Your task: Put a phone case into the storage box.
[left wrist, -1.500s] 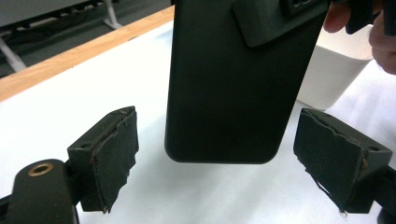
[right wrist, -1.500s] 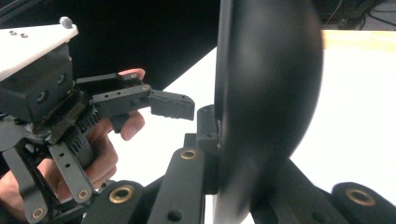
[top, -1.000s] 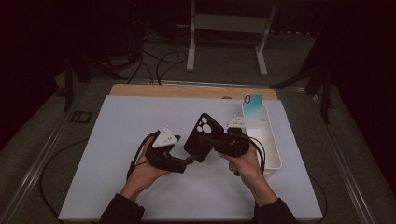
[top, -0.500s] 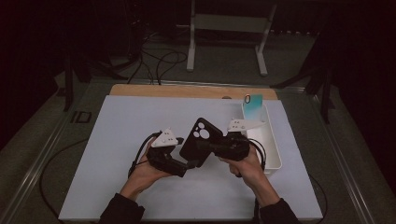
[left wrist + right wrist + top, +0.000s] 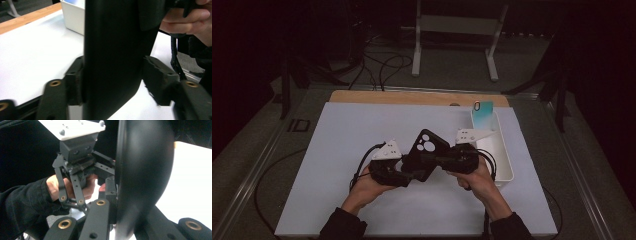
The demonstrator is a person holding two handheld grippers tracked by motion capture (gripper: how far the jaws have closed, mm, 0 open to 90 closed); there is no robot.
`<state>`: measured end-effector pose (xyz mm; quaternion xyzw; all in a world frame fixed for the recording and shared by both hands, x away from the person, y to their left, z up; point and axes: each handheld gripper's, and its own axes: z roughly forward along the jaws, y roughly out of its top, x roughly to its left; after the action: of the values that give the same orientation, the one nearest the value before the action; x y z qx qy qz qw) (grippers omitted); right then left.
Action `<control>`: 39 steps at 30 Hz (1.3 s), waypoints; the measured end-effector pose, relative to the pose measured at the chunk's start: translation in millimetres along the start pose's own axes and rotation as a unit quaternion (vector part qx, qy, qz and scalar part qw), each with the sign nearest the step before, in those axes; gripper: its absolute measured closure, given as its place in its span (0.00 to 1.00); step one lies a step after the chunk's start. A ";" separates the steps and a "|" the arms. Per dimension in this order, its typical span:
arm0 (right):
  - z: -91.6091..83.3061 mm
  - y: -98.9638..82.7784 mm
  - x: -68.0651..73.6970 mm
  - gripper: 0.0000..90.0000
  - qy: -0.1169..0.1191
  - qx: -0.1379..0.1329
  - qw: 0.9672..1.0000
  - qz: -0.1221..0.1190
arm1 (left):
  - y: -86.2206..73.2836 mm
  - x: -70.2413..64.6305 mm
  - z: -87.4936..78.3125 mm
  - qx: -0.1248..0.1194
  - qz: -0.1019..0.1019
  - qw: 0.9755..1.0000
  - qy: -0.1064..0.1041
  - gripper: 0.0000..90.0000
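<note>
A black phone case with a camera cutout hangs tilted above the white mat, held from both sides. My left gripper grips its near lower end; in the left gripper view the case stands between both pads, which press its edges. My right gripper clamps it from the right. In the right gripper view the case is edge-on against the left jaw, and the other jaw is hidden behind it. The left gripper with its grey plate shows beyond.
A white bin stands at the right of the mat, with a teal phone case leaning at its far end. A wooden board edge runs along the back. Cables trail from both grippers onto the mat.
Both grippers and the black case have drifted slightly left and toward the person. The right gripper has closed in on the case's middle.
</note>
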<state>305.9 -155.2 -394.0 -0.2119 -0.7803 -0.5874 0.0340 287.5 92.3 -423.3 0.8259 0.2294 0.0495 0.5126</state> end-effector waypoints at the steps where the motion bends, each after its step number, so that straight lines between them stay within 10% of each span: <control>1: -0.7 -0.2 -1.0 0.96 0.001 -0.001 1.000 0.000 | -0.6 0.9 -1.1 -0.003 -0.001 1.000 -0.005 0.48; 8: -3.4 -1.6 -5.4 0.92 -0.007 0.002 1.000 0.002 | -4.3 3.1 -2.8 -0.003 0.003 1.000 -0.014 0.65; 19: -1.8 0.3 -7.5 0.58 -0.043 0.009 0.999 0.002 | -6.0 0.4 -1.8 -0.007 0.014 1.000 0.000 0.86; 29: 2.6 1.1 -5.0 0.23 -0.102 0.024 0.994 0.005 | -5.3 -1.7 -1.7 -0.009 0.018 0.999 0.027 0.89; 39: -4.3 5.0 -4.7 0.15 -0.137 0.003 0.990 0.025 | -7.2 1.6 -5.0 -0.017 0.006 0.997 0.069 0.89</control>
<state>311.2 -159.5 -389.6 -0.3096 -0.7738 -0.5495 -0.0583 285.0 99.8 -427.4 0.8131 0.2581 0.1132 0.5093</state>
